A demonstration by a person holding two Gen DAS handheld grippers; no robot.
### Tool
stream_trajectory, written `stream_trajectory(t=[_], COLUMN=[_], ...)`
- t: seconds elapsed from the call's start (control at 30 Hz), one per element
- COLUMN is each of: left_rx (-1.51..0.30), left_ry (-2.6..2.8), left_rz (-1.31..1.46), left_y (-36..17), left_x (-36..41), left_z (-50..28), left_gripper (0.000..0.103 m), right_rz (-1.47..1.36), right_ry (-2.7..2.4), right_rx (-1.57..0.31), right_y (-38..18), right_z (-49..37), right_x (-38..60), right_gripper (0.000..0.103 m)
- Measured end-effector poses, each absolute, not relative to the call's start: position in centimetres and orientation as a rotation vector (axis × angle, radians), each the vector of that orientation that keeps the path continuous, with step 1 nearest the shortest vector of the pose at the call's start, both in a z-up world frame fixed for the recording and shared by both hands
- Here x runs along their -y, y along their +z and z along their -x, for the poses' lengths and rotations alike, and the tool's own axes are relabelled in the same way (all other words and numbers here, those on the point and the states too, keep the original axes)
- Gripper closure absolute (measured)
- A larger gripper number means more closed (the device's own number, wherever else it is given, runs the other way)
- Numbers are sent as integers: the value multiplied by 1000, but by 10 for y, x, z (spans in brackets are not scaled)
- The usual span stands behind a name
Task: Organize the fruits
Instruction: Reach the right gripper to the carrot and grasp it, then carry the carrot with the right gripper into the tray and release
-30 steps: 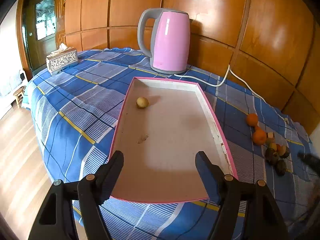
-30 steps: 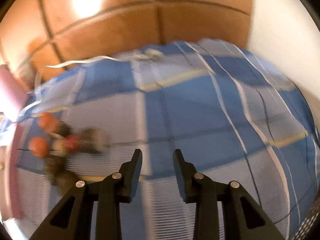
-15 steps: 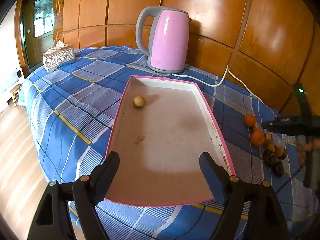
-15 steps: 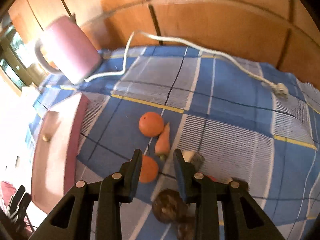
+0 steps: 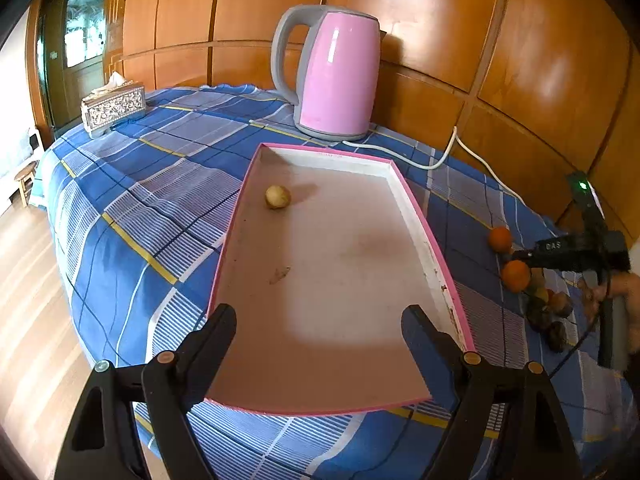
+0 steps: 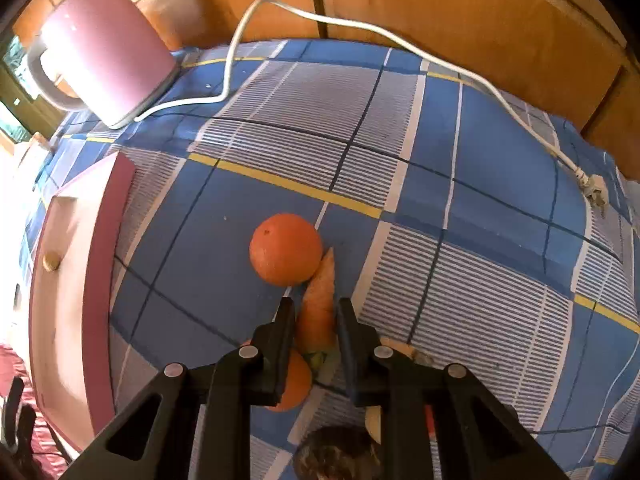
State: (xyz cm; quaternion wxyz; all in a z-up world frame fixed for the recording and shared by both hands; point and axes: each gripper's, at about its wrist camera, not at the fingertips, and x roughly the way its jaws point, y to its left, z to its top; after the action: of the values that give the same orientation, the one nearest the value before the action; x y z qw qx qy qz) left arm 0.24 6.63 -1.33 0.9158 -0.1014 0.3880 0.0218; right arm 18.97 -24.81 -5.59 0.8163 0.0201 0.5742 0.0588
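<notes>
1. Since the earlier frame the right gripper [image 6: 314, 312] has swung across the blue checked cloth [image 6: 480, 128] from a bare patch to the fruit pile, and its jaws have just been closing with a carrot between them.
2. The right gripper is now pinching the carrot [image 6: 318, 300] by its thick end; the carrot's tip is pointing away from the camera and touching an orange [image 6: 285, 249].
3. A second orange [image 6: 294, 384] is lying partly hidden under the left finger of that gripper, and a dark rough fruit [image 6: 332, 456] is sitting at the bottom edge of the right wrist view.
4. The left gripper [image 5: 318, 334] is hovering over the near end of the pink-rimmed tray [image 5: 424, 232], and its jaws, which have just been opening, are standing spread wide with nothing between them.
5. One small yellowish fruit [image 5: 277, 197] is lying in the tray near its far left corner.
6. In the left wrist view the fruit pile is lying on the cloth to the right of the tray, apart from it.
7. A pink kettle [image 5: 336, 76] is standing beyond the tray's far end, with its white cord [image 6: 360, 24] trailing along the wooden wall.
8. A tissue box [image 5: 114, 108] is sitting at the cloth's far left corner.
</notes>
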Motion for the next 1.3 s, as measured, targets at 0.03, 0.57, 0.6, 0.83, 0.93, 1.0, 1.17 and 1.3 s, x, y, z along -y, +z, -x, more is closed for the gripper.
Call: stream_trajectory(t=[0.03, 0.57, 0.6, 0.83, 0.93, 1.0, 1.17, 1.3], left_rx=[-793, -760, -756, -755, -762, -764, -765, -762], left_ry=[48, 180, 188, 237, 250, 254, 256, 255], left_rz=[208, 263, 269, 292, 294, 298, 292, 290], left_y=[-12, -6, -5, -8, -11, -12, -12, -12], left_x=[-66, -89, -92, -109, -112, -114, -113, -112], left_z=[-1, 8, 8, 7, 5, 5, 4, 5], left_gripper=[18, 9, 9, 9, 9, 9, 9, 9], right_rz=[-48, -219, -219, -179, -147, -128, -108, -95], right_ry=[120, 304, 336, 515, 549, 549, 524, 480], right_rx=[-1216, -972, -977, -1044, -1073, -1087, -1092, -1060], right_y=[-53, 16, 16, -1, -10, -17, -29, -30], right_z=[-187, -125, -122, -123, -125, -127, -131, -129], right_x=[250, 233, 224, 137, 107, 95, 77, 81], right_gripper=[82, 82, 82, 82, 82, 82, 75, 68])
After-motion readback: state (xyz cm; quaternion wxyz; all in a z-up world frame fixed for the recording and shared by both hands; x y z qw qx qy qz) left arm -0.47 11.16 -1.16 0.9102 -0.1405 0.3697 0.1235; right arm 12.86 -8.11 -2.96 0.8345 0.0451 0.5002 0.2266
